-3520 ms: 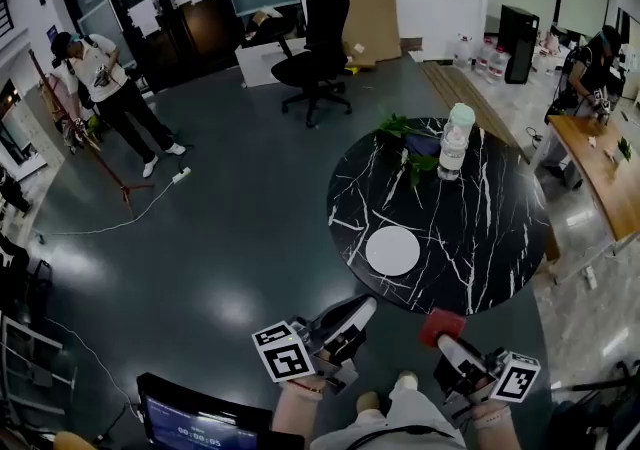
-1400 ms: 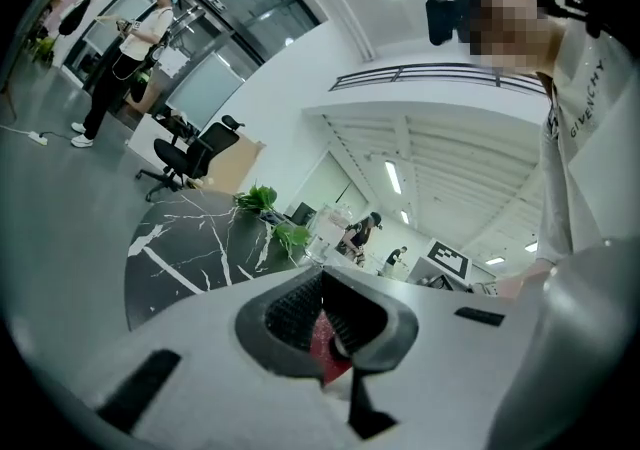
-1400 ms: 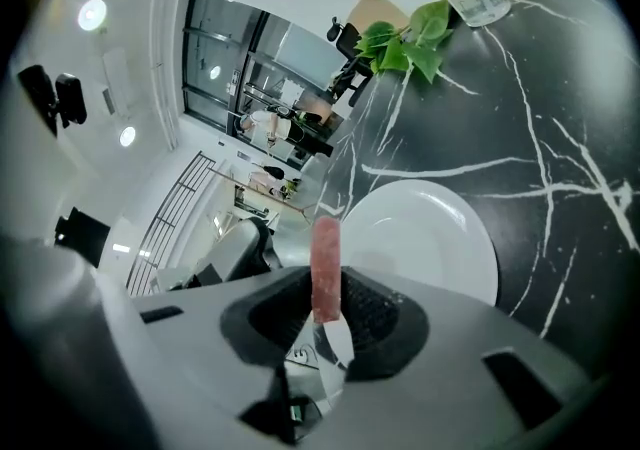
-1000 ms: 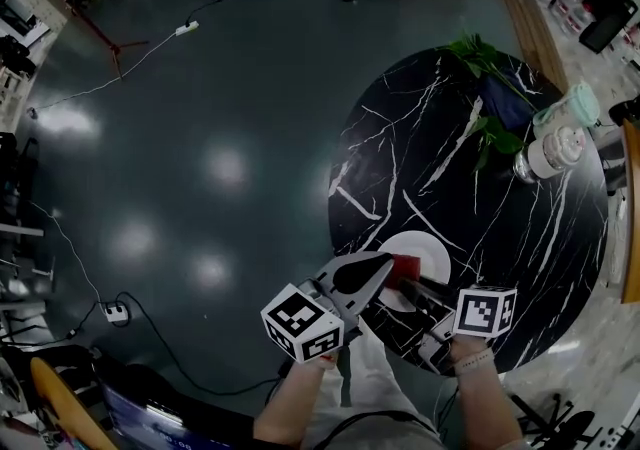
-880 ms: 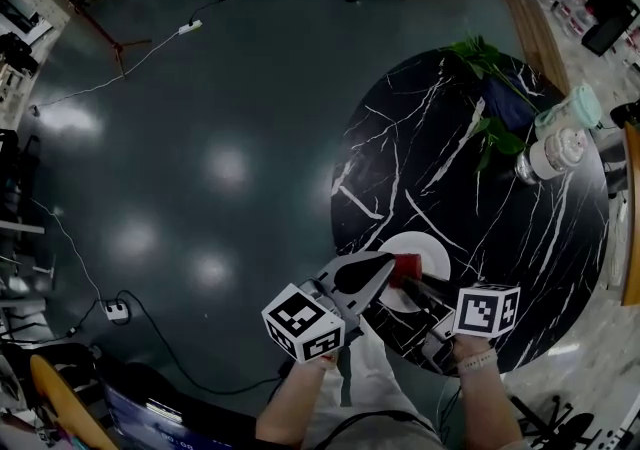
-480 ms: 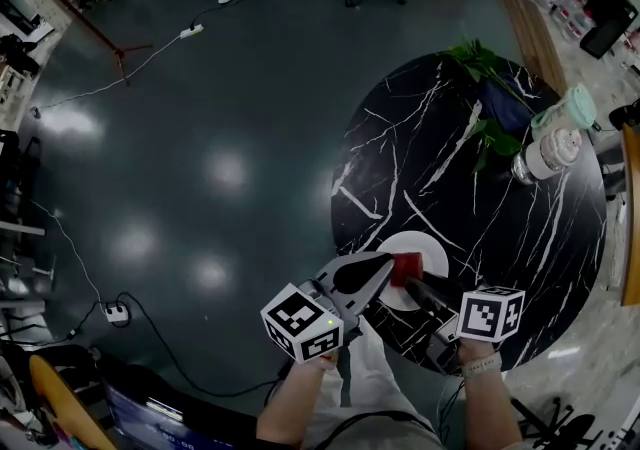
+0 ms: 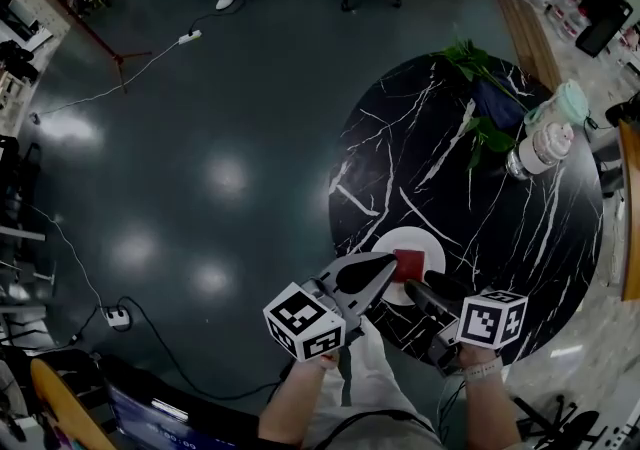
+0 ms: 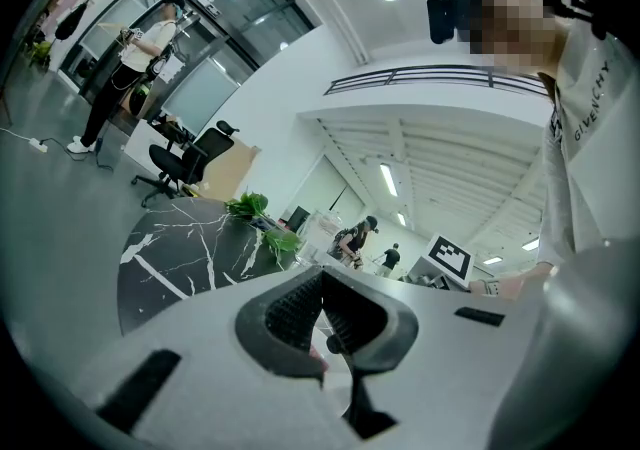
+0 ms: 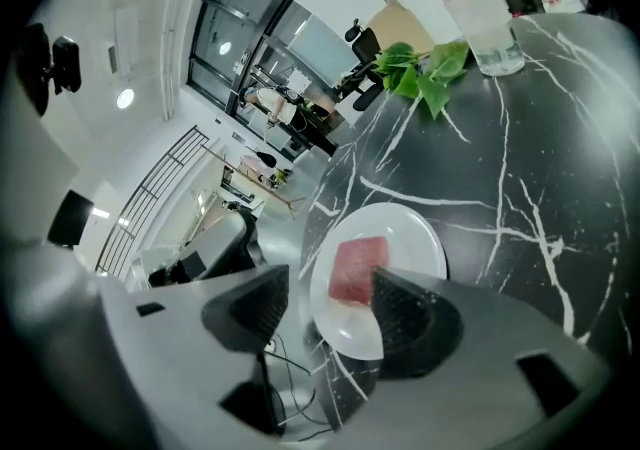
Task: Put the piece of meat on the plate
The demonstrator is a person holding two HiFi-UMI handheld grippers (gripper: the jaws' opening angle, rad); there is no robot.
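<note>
Right claw (image 9: 322, 310) just opened wide, meat (image 9: 358, 268) free between its jaws on the plate (image 9: 408, 226); I'd back out straight.

Bare desk (image 7: 450, 188) is lying open from the plate's (image 7: 432, 243) eleven to three o'clock, leaves (image 7: 465, 58) and a bottle (image 7: 535, 148) are standing well apart at one, and the left tool (image 7: 378, 263) is crowding its seven.

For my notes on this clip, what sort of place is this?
Probably an open office or lab hall: an office chair on a glossy dark floor, glass partition walls, and a round black marble table.
</note>
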